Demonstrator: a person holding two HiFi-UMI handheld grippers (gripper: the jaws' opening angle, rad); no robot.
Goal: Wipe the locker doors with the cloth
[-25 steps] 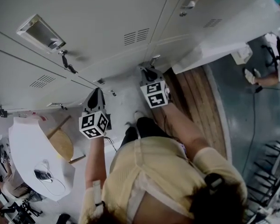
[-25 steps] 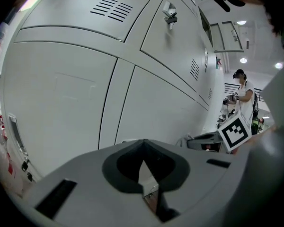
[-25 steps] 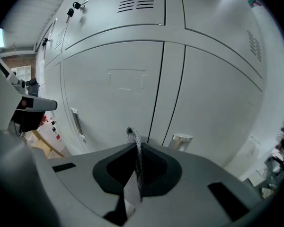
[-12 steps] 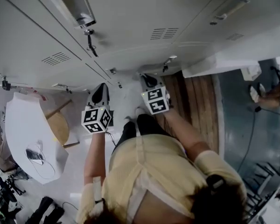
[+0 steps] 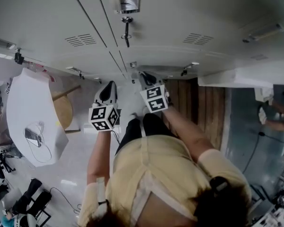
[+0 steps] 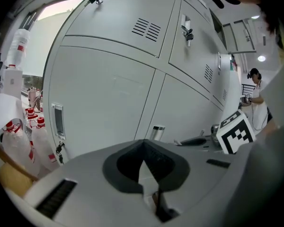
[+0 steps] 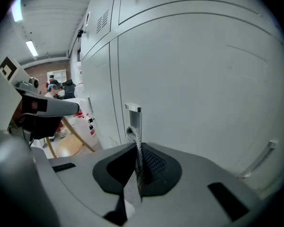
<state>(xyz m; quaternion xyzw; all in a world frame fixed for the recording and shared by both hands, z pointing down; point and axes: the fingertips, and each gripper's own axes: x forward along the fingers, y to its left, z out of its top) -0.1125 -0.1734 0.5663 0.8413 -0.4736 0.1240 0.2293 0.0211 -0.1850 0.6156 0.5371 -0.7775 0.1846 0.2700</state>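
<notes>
my right tool (image 7: 135, 150) is pinched shut on the cloth (image 7: 133, 137) — a grey mesh strip that pokes up past the tips. my left tool (image 6: 143, 148) has its jaws pressed together, and i can make out nothing held between them. in the head view the left tool (image 5: 107, 92) and the right tool (image 5: 147, 78) sit low in front of me, side by side, tips aimed at the foot of the locker doors (image 5: 180, 18). just past the cloth a metal door handle (image 7: 134, 116) stands on a lower door; whether the cloth touches it i cannot tell. ahead of the left tool the grey doors rise, with vent slots (image 6: 147, 29) high up. further off to my left — a white desk (image 5: 19, 103) carrying a small device (image 5: 32, 135) with a cable, a round wooden seat (image 5: 62, 117) beside it, and bottles (image 6: 35, 134) with red caps.
</notes>
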